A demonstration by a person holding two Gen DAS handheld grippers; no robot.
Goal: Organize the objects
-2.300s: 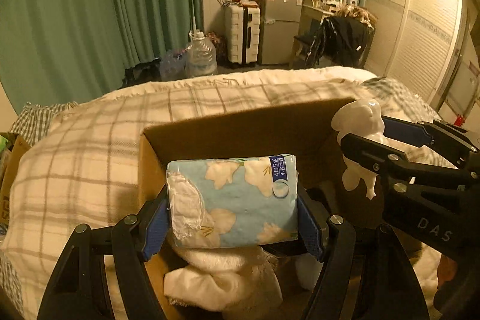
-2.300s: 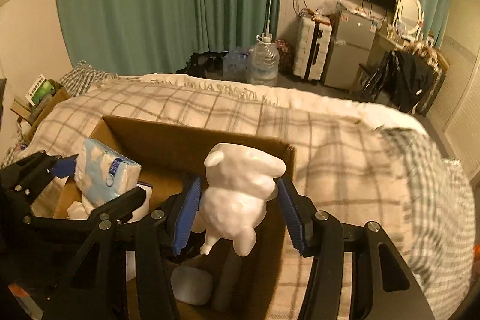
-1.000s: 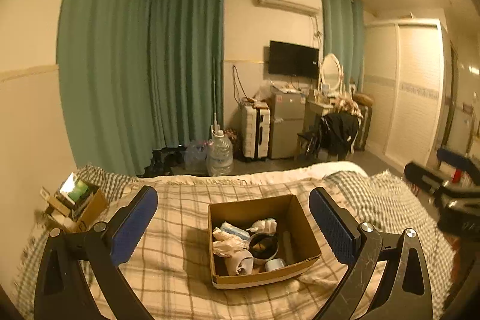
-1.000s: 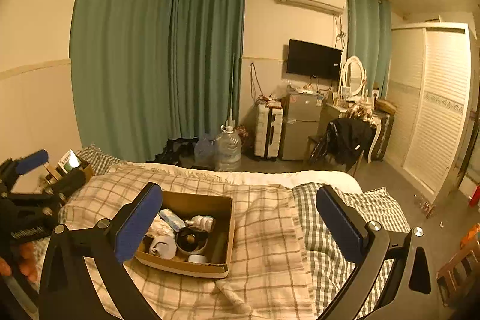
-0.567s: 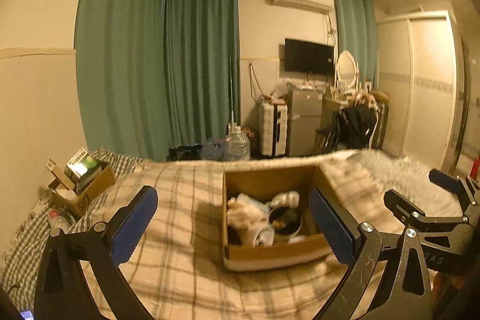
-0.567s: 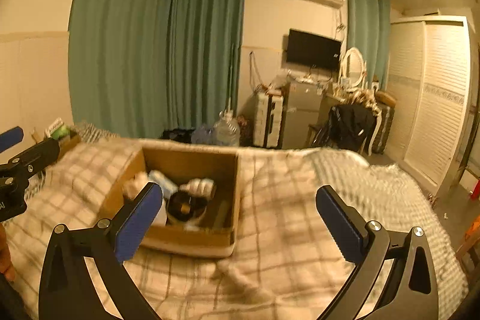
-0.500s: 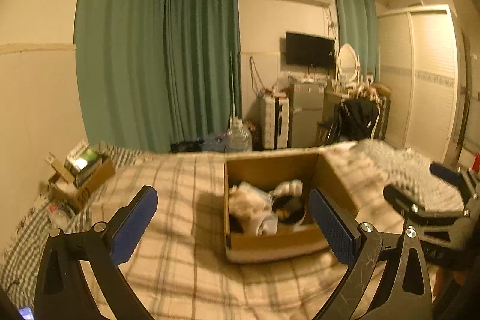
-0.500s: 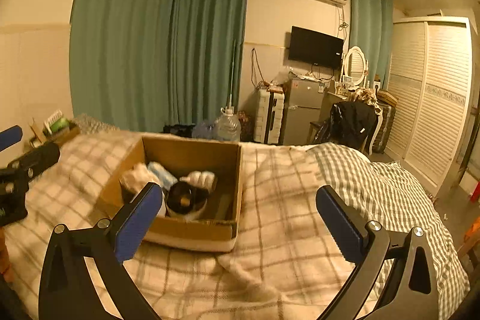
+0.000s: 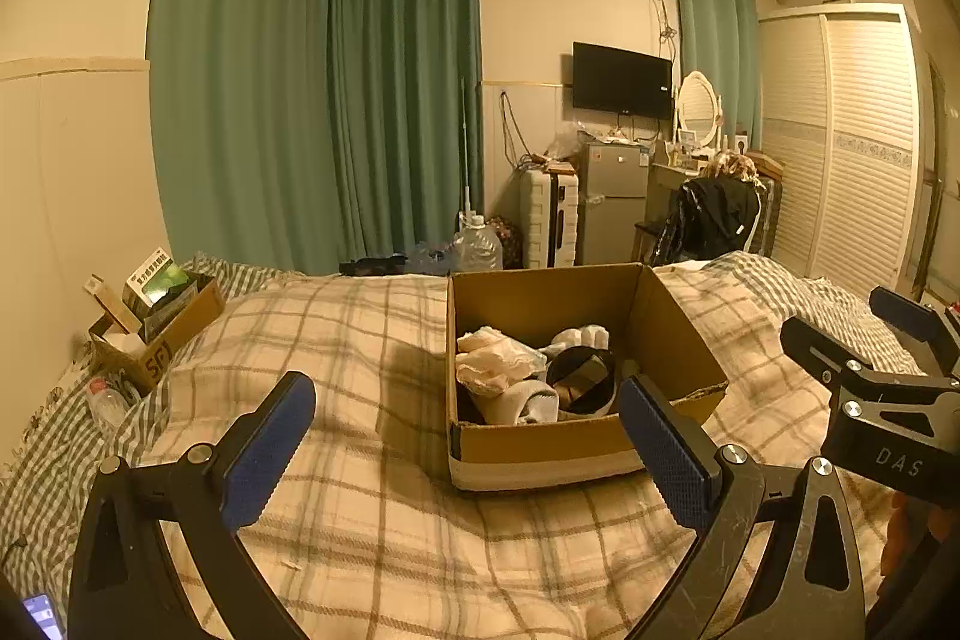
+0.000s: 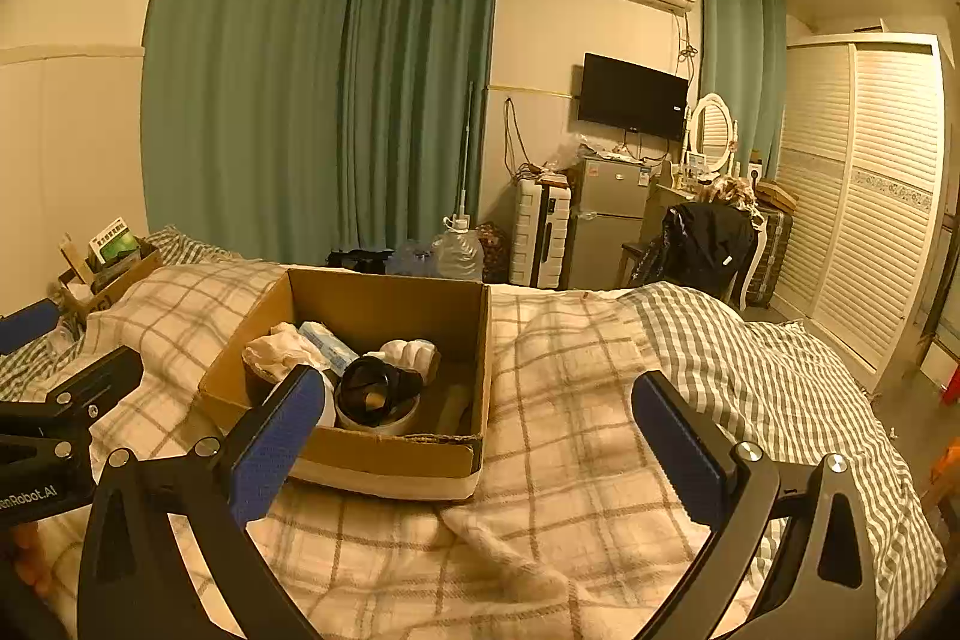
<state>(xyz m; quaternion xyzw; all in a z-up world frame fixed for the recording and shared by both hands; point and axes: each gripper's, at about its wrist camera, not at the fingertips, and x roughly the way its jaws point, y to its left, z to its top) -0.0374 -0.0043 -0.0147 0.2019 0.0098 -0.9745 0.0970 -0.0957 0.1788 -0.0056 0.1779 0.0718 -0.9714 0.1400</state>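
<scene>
Plaid bedding (image 9: 372,340) carries the cardboard box (image 9: 540,445) near the bed's middle, its items packed inside, so the left gripper (image 9: 465,445) and right gripper (image 10: 480,436) hover wide and empty, apparently finished.

Both cameras sit low over the bed, a little way back from the cardboard box (image 9: 540,445), and face the far wall with the TV (image 9: 621,80). The left camera looks at the box (image 10: 384,451) from its left front side. The right camera looks from the box's right front side. Both views share the box, the plaid blanket (image 9: 372,340) and the green curtains (image 10: 414,82).
</scene>
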